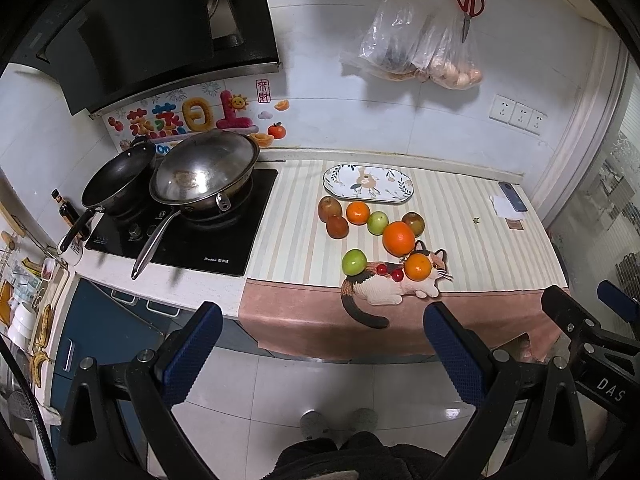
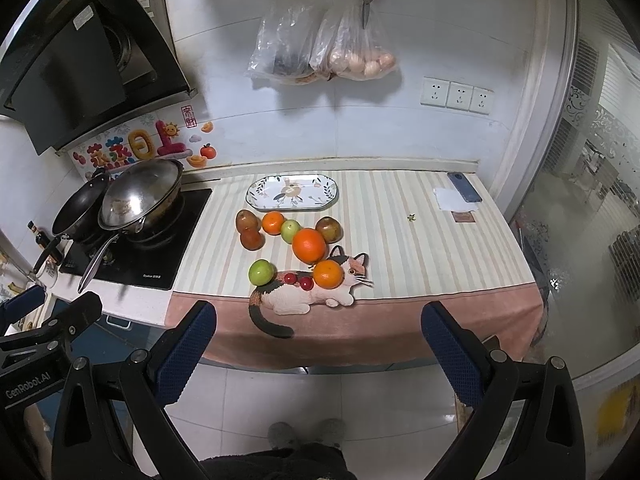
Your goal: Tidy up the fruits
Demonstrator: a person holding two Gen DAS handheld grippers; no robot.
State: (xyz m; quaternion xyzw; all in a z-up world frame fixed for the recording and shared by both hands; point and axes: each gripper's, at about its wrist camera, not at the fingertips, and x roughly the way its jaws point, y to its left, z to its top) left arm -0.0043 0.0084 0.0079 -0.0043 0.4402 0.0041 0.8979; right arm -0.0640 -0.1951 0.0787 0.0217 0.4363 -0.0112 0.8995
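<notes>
Several fruits lie on the striped counter cloth: a large orange (image 1: pixel 398 238) (image 2: pixel 309 245), a smaller orange (image 1: pixel 418 267) (image 2: pixel 328 274) on the cat picture, a third orange (image 1: pixel 357 213) (image 2: pixel 273 223), a green apple (image 1: pixel 354 262) (image 2: pixel 261 272), a second green fruit (image 1: pixel 377 222) (image 2: pixel 290 231), and brownish-red fruits (image 1: pixel 329 209) (image 2: pixel 246 220). An empty oval floral plate (image 1: pixel 367 182) (image 2: pixel 292 192) sits behind them. My left gripper (image 1: pixel 322 344) and right gripper (image 2: pixel 318 344) are open and empty, held back from the counter above the floor.
A stove with a steel wok (image 1: pixel 204 172) (image 2: pixel 140 194) and a black pan (image 1: pixel 118 178) stands at the left. A phone (image 2: pixel 464 187) and paper lie at the far right. Bags (image 2: pixel 324 46) and scissors hang on the wall. The cloth hangs over the front edge.
</notes>
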